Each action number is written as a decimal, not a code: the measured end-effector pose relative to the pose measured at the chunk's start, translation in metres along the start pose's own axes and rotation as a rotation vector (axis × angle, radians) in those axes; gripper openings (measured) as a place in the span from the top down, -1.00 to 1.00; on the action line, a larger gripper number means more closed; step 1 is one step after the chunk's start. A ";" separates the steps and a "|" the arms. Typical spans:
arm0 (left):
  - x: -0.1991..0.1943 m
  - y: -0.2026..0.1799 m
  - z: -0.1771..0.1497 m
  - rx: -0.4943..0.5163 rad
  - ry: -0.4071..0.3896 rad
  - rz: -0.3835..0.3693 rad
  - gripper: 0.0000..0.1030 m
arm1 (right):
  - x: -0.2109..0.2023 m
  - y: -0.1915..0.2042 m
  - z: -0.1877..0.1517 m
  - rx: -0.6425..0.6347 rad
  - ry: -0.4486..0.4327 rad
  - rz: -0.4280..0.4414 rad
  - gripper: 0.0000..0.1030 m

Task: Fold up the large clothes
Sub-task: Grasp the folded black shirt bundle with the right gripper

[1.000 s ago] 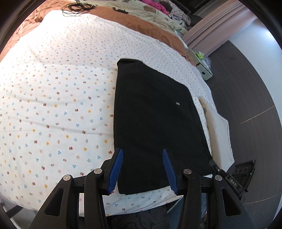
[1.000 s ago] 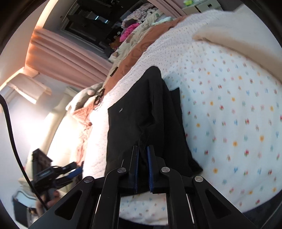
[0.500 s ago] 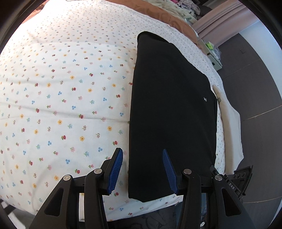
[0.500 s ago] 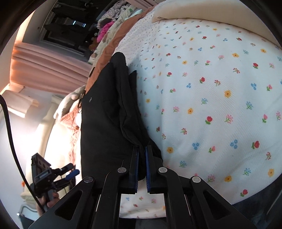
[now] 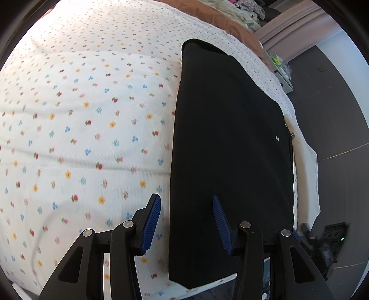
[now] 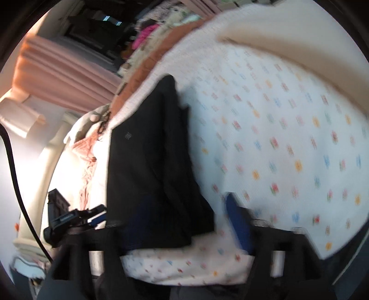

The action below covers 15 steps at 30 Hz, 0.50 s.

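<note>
A black garment (image 5: 228, 147) lies folded in a long strip on the flowered bedsheet (image 5: 80, 115). My left gripper (image 5: 186, 222) is open and empty, its blue pads straddling the garment's near left edge just above it. In the blurred right wrist view the same black garment (image 6: 150, 161) lies flat on the sheet, with extra folded layers along its right side. My right gripper (image 6: 186, 221) is open over the garment's near end and holds nothing. The left gripper also shows in the right wrist view (image 6: 71, 219) at the left.
A cream folded cloth (image 5: 304, 166) lies beside the garment at the bed's right edge. A brown blanket (image 5: 230, 20) and piled clothes lie at the far end. Pink curtains (image 6: 62, 69) hang beyond the bed. Dark floor (image 5: 334, 97) lies to the right.
My right gripper has opened and let go of the black garment, which now lies on the bed. My left gripper has moved closer to the garment's near left edge.
</note>
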State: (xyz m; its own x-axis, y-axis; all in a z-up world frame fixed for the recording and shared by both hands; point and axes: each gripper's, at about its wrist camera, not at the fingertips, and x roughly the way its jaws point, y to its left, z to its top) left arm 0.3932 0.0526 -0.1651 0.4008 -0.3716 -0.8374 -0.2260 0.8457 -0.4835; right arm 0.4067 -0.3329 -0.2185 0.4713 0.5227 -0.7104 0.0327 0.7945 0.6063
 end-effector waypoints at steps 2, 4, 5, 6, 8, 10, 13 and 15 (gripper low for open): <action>0.001 0.000 0.005 0.001 -0.006 0.005 0.05 | 0.001 0.010 0.015 -0.042 -0.002 -0.020 -0.55; 0.003 0.001 0.012 -0.005 -0.009 0.007 0.05 | 0.006 0.017 0.027 -0.069 0.000 -0.043 -0.55; 0.004 0.003 0.016 -0.011 -0.010 0.004 0.05 | 0.010 0.020 0.034 -0.089 0.009 -0.043 -0.55; 0.006 0.004 0.019 -0.016 -0.011 0.000 0.05 | 0.015 0.024 0.041 -0.108 0.022 -0.043 -0.55; 0.009 0.006 0.026 -0.027 -0.014 -0.008 0.05 | 0.030 0.032 0.054 -0.134 0.052 -0.053 -0.55; 0.012 0.007 0.035 -0.031 -0.017 -0.016 0.05 | 0.043 0.034 0.061 -0.152 0.085 -0.040 -0.55; 0.018 0.007 0.046 -0.034 -0.016 -0.027 0.05 | 0.067 0.032 0.075 -0.152 0.143 -0.017 -0.55; 0.022 0.006 0.054 -0.033 -0.018 -0.033 0.05 | 0.082 0.027 0.084 -0.140 0.182 0.003 -0.55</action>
State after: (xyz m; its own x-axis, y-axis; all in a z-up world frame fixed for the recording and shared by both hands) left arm 0.4490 0.0706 -0.1729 0.4242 -0.3918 -0.8164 -0.2414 0.8200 -0.5190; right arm 0.5200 -0.2942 -0.2302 0.3037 0.5622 -0.7692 -0.0971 0.8214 0.5620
